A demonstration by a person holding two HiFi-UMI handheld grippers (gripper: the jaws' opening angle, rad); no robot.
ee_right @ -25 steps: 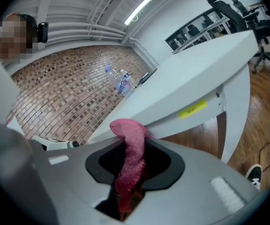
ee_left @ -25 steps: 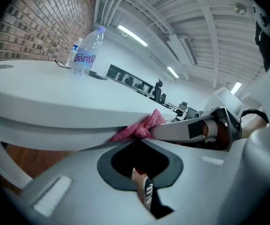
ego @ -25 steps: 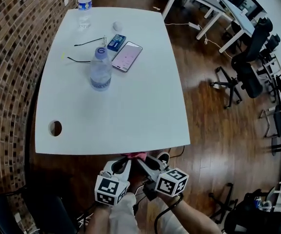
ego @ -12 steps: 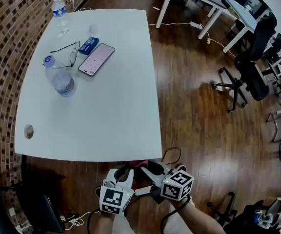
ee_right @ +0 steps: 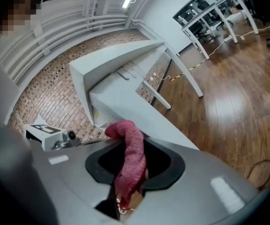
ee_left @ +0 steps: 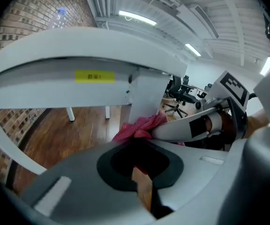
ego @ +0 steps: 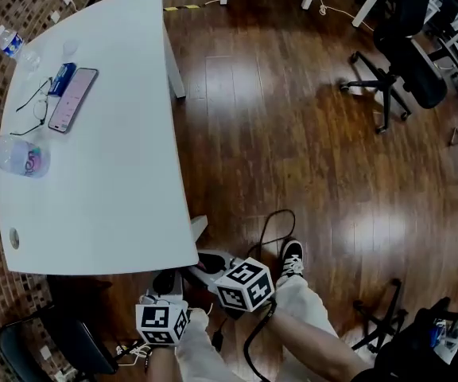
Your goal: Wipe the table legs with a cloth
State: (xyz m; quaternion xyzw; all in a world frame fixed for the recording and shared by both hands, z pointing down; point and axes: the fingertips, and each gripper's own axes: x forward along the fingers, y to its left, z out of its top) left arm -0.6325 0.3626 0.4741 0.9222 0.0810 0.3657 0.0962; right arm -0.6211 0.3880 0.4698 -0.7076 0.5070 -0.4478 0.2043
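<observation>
My right gripper is shut on a pink-red cloth that hangs over its jaws, close to the white table leg. From the left gripper view the cloth is bunched against the leg under the tabletop, with the right gripper reaching in from the right. My left gripper is just below the cloth, its jaws together. In the head view both grippers sit by the table's near right corner, left, right, beside the leg's foot. The cloth is hidden there.
On the white table lie a phone, glasses and a water bottle; another bottle stands behind. A black cable loops on the wood floor. Office chairs stand at the right, a dark chair at bottom left.
The head view has swung right, so the table now sits at the left. Both grippers have dropped below the table's near right corner, with the cloth now by the leg.
</observation>
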